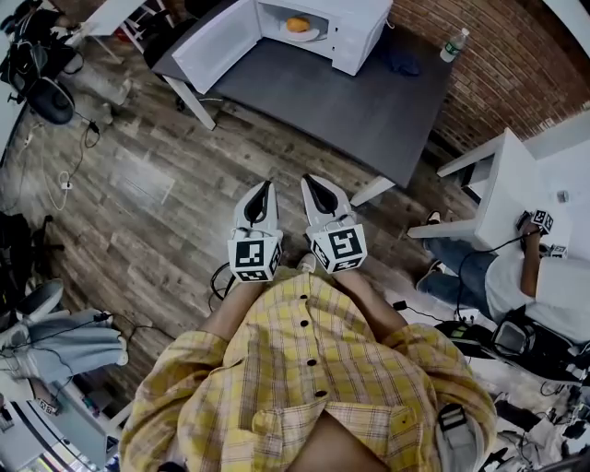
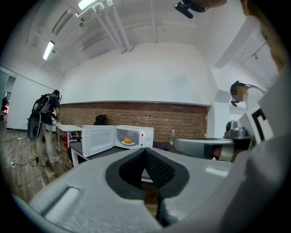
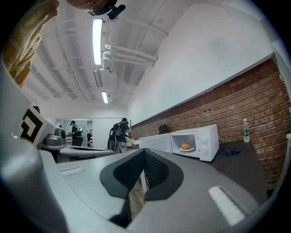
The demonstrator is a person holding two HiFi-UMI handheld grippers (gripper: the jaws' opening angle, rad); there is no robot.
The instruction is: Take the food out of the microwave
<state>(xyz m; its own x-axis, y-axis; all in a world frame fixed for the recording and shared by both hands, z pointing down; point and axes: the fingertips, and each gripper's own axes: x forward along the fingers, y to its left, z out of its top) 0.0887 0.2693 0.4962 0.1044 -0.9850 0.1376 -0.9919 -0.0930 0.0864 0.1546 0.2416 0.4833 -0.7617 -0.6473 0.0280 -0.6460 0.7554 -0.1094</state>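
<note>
The food (image 1: 297, 25) sits far ahead inside the open microwave (image 1: 364, 28), roughly centred between left gripper (image 1: 264, 187) and right gripper (image 1: 314, 183) (both closed, nothing held), neither nearer.

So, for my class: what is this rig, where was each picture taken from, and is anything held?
No robot here: a person in a yellow checked shirt carries a left hand-held gripper and a right hand-held gripper. One picture looks down from their head; the other two ride on the hand-held grippers. Both are shut and hold nothing. Ahead, a dark table bears a white microwave, door open, with orange food on a plate inside.
</note>
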